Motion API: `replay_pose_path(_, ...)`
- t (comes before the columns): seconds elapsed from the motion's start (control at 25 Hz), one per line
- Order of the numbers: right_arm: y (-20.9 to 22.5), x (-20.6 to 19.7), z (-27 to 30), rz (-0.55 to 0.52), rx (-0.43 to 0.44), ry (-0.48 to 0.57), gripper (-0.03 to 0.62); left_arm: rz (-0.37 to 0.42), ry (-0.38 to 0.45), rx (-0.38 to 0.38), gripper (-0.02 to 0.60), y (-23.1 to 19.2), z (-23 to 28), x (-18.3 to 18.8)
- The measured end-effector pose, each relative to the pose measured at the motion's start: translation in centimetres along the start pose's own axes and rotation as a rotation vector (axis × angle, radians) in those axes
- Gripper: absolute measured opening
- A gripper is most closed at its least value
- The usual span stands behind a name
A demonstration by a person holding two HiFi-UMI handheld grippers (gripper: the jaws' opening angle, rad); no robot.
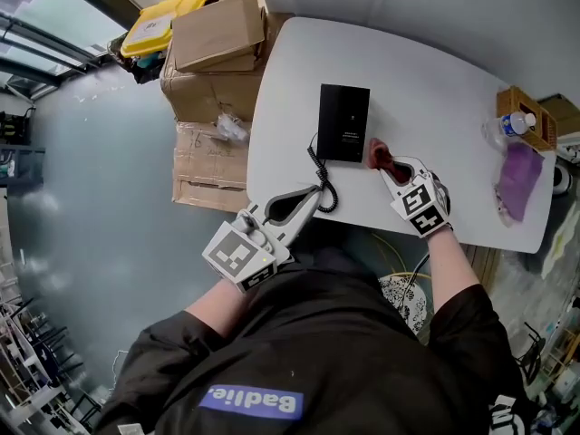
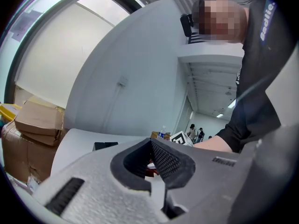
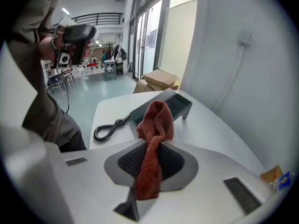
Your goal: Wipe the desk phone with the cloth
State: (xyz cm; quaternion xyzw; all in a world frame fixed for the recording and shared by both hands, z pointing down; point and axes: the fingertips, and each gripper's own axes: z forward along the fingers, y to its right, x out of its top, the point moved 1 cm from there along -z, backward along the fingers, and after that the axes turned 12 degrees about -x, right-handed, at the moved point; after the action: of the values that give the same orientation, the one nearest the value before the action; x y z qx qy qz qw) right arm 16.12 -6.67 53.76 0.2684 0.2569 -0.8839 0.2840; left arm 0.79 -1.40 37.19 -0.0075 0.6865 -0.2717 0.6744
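The black desk phone (image 1: 344, 120) lies flat on the white table (image 1: 435, 80), and its coiled cord (image 1: 323, 184) trails toward the near edge. My right gripper (image 1: 387, 164) is just right of the phone's near corner, shut on a red cloth (image 1: 377, 152). In the right gripper view the cloth (image 3: 156, 125) stands up from between the jaws of the right gripper (image 3: 156, 148), with the phone (image 3: 173, 104) and cord (image 3: 110, 127) beyond. My left gripper (image 1: 314, 193) is at the table's near edge beside the cord. The left gripper (image 2: 150, 143) is shut and holds nothing; the phone (image 2: 105, 145) shows past it.
Stacked cardboard boxes (image 1: 217, 53) and a yellow item (image 1: 159, 21) stand off the table's left end. At the right end are a wicker basket (image 1: 527, 116) with a water bottle (image 1: 512, 123) and a purple cloth (image 1: 518, 179).
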Motion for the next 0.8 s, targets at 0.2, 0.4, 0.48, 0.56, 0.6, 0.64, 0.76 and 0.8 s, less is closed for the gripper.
replay_pose_path(0.2, -2.1, 2.6, -5.6, 0.138, -0.093, 0.045, 0.071, 0.048, -0.025, -0.079, 0.015, 1.1, -2.5, 0.6)
replay_pose_path(0.4, -7.7, 5.8, -10.2, 0.268, -0.129, 0.105, 0.071, 0.086, -0.035, -0.205, 0.015, 3.2, -4.8, 1.3)
replay_pose_path(0.48, -10.2, 7.2, -11.7, 0.316, -0.126, 0.139, 0.071, 0.092, -0.048, -0.248, 0.015, 4.2, -5.7, 1.2)
replay_pose_path(0.56, -12.3, 8.4, -13.1, 0.363, -0.120, 0.173, 0.071, 0.101, -0.056, -0.286, 0.015, 5.1, -6.4, 0.9)
replay_pose_path(0.6, -13.3, 9.1, -13.9, 0.384, -0.112, 0.189, 0.071, 0.103, -0.057, -0.298, 0.015, 5.6, -6.7, 0.8)
replay_pose_path(0.64, -14.3, 9.8, -14.7, 0.401, -0.100, 0.205, 0.071, 0.103, -0.057, -0.305, 0.015, 6.0, -7.0, 0.7)
replay_pose_path(0.76, -16.4, 11.7, -17.2, 0.428, -0.059, 0.256, 0.071, 0.101, -0.053, -0.318, 0.015, 7.5, -7.6, 0.8)
replay_pose_path(0.8, -16.8, 12.2, -18.0, 0.431, -0.049, 0.274, 0.071, 0.107, -0.052, -0.320, 0.015, 7.9, -7.7, 0.9)
